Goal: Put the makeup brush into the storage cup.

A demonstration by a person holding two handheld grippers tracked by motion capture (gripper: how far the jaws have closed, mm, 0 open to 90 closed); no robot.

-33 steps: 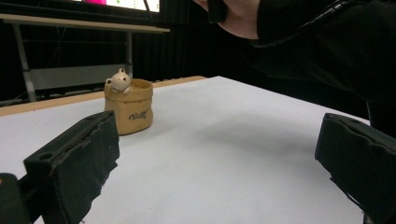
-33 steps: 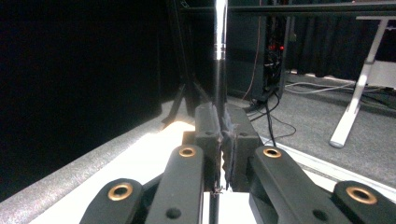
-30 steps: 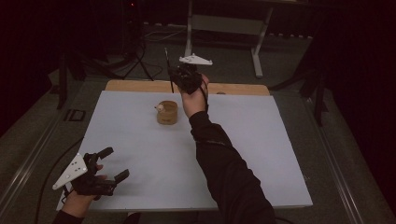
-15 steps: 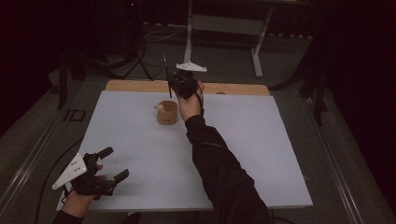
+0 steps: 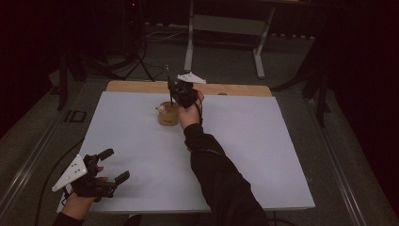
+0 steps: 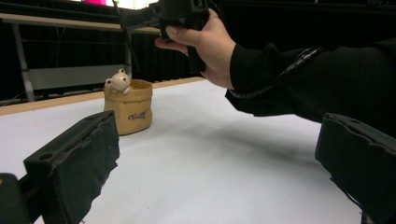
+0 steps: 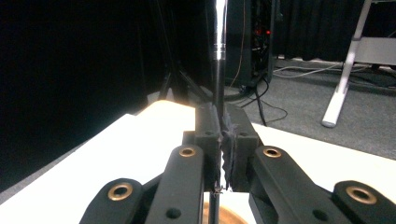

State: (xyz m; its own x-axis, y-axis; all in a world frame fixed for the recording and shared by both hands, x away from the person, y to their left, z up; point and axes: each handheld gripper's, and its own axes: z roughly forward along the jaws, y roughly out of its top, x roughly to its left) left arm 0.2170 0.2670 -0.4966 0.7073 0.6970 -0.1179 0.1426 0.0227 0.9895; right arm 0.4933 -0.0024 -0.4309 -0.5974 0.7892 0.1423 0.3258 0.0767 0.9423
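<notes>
A small tan pot (image 5: 168, 114) with a little bear figure (image 6: 119, 81) on its rim stands at the back middle of the white table (image 5: 263, 155). My right gripper (image 5: 178, 92) hangs just above and right of the pot, shut on a thin dark pen (image 7: 218, 46) with a silver band. The pen stands upright between the pads, and its lower end points down at the pot's rim (image 7: 229, 217). My left gripper (image 5: 115, 165) rests at the near left corner, open, with nothing between its fingers. The left gripper view takes in the pot (image 6: 130, 109) and the right hand's gripper (image 6: 182, 14).
A wooden strip (image 5: 141, 86) runs along the table's far edge. Beyond it a white metal desk frame (image 5: 221, 23) and cables lie on the grey floor. Wide bare table surface lies between my two grippers and to the right.
My right hand has sunk with the pen and drifted a little left, closer to the pot. The left gripper has stayed where it was.
</notes>
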